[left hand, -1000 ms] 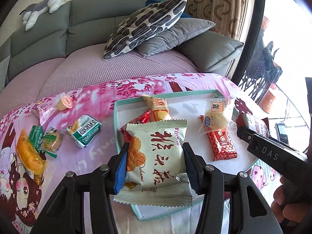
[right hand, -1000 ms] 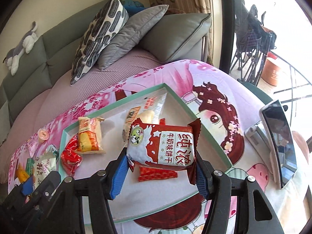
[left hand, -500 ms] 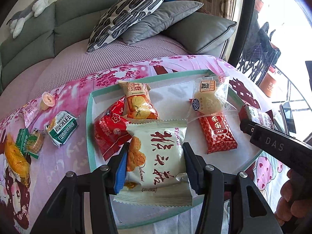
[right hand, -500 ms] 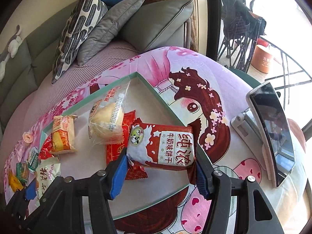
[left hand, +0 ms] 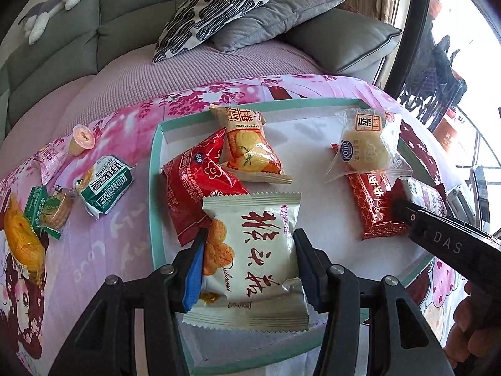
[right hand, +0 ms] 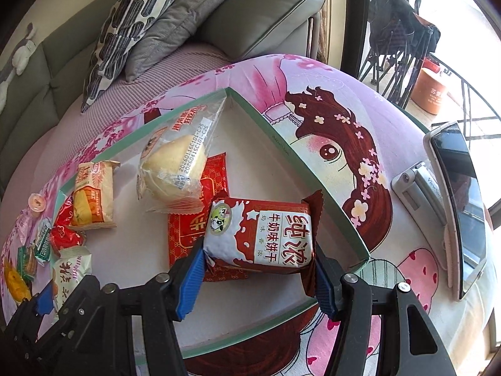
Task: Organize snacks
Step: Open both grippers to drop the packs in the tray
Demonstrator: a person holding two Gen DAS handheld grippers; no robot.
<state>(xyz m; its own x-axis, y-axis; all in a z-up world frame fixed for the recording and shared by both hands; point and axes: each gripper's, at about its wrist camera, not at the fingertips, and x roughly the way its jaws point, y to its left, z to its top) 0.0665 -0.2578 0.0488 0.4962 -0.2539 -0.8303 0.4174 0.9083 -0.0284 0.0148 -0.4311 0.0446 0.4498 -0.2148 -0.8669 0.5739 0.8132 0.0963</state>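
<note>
My left gripper (left hand: 250,266) is shut on a cream snack packet with red characters (left hand: 253,250), held over the near left part of the white tray with a green rim (left hand: 155,188). My right gripper (right hand: 258,266) is shut on a red-and-white milk biscuit packet (right hand: 266,235), held over the tray's (right hand: 297,163) near right part. In the tray lie a red packet (left hand: 200,181), an orange cake packet (left hand: 247,147), a clear-wrapped bun (left hand: 366,147) and a flat red packet (left hand: 372,206). The right gripper shows at the right edge of the left wrist view (left hand: 404,210).
Loose snacks lie left of the tray on the pink cloth: a green-and-white packet (left hand: 105,188), a jelly cup (left hand: 83,138), small green packets (left hand: 47,210), an orange packet (left hand: 22,241). A phone on a stand (right hand: 460,200) is right of the tray. A sofa with cushions (left hand: 238,9) is behind.
Both grippers have moved forward and down over the tray with their packets still held. The tray and its snacks appear larger and closer.
</note>
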